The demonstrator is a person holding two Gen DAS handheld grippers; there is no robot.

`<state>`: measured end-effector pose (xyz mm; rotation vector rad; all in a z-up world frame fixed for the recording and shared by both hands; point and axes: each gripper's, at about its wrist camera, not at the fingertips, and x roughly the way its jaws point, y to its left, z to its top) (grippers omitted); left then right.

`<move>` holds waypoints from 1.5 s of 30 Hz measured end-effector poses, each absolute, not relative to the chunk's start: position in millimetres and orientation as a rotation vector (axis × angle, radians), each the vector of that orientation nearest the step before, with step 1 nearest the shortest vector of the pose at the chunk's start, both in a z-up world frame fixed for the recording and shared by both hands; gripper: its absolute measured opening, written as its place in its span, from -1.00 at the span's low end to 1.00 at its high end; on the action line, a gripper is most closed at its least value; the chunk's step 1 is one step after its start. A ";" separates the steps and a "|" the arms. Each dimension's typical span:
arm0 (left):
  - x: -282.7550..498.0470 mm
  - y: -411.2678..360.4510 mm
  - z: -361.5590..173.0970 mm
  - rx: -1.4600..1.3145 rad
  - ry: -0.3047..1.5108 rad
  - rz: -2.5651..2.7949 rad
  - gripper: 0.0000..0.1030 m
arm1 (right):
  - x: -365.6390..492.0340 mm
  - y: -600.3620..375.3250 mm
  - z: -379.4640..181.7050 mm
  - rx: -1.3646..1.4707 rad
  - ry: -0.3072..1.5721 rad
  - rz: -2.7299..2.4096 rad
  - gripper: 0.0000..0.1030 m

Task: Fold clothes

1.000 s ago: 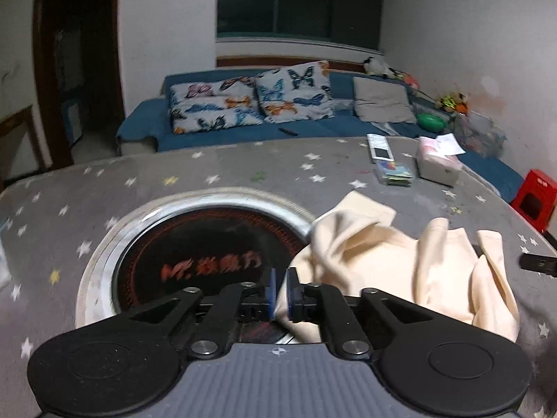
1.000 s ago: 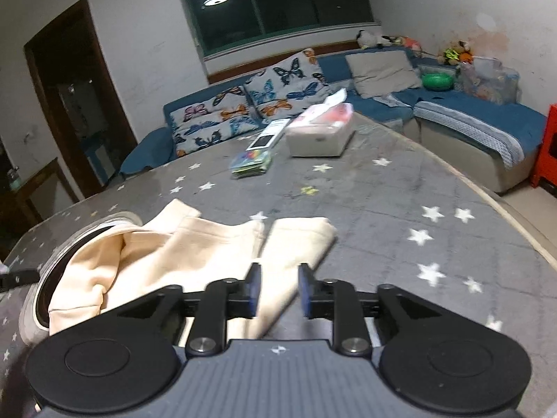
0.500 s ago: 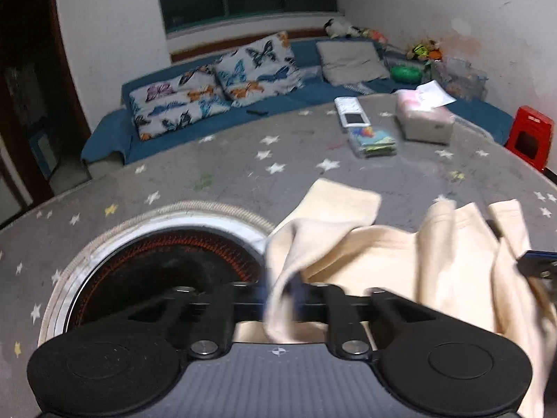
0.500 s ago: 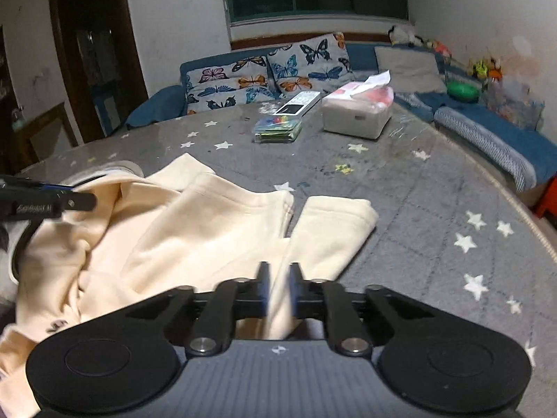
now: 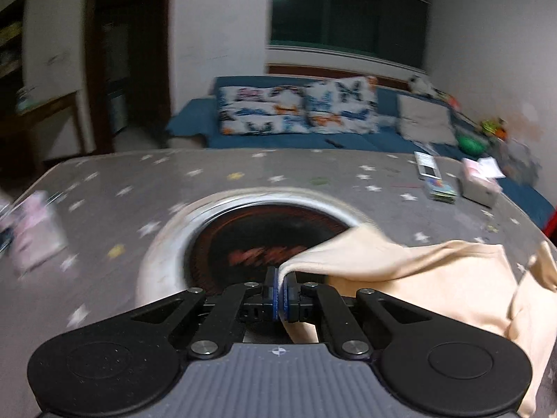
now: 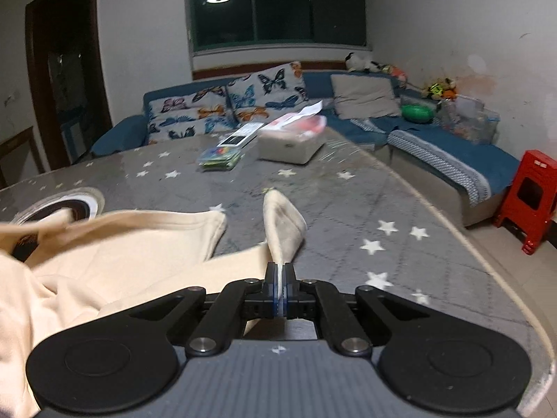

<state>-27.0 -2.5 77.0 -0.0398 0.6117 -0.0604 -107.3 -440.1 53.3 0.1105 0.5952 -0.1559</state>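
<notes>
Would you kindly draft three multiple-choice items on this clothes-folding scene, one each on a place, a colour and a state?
1. Where is the tissue box?
A. on the table
B. on the sofa
C. on the stool

2. What colour is the garment?
A. blue
B. cream
C. red

3. What are the fingers of the right gripper doing?
A. standing wide open
B. pinching the garment
C. gripping the remote

Answers: 1 A, it rests on the star-patterned table beside the remote. 2 B, the fabric is pale cream in both views. 3 B, cloth emerges from between the closed fingers; the left gripper pinches it too.
</notes>
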 end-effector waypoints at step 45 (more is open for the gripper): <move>94.1 -41.9 23.6 0.151 0.831 -0.124 -0.06 | 11.1 -373.9 41.9 0.060 0.832 0.198 -0.64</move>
